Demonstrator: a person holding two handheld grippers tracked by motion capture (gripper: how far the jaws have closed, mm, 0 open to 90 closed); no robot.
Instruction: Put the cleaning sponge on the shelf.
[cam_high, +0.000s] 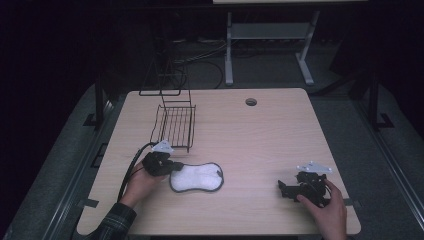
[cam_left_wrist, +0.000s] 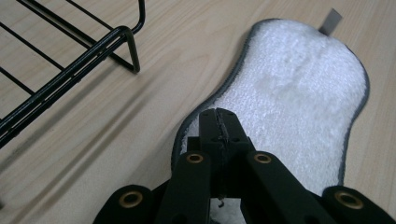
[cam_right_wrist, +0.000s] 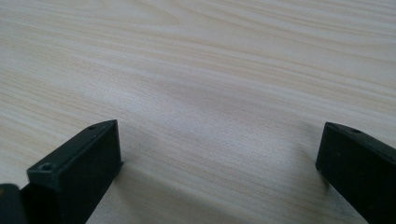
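Cloth (cam_high: 196, 177), white and fluffy with a grey edge and a small grey tab at one end, lay flat on the wooden table (cam_high: 260, 135), near the front edge and left of centre. Left gripper (cam_high: 176, 165) sat at the cloth's left end, jaws pressed together, tips over the grey edge (cam_left_wrist: 218, 122); whether any fabric was pinched between them could not be told. Black wire rack (cam_high: 174, 125) stood just behind the left gripper on the table, apart from the cloth, one bent foot visible close by in the left gripper view (cam_left_wrist: 133, 53). Right gripper (cam_high: 283, 187) rested well apart from the cloth, near the table's front right corner, held by the right hand (cam_high: 327, 210). Jaws spread wide there, with bare wood between them in the right gripper view (cam_right_wrist: 219, 158). Left hand (cam_high: 140, 185) gripped the left gripper from behind, with a plaid sleeve (cam_high: 114, 222) at the wrist.
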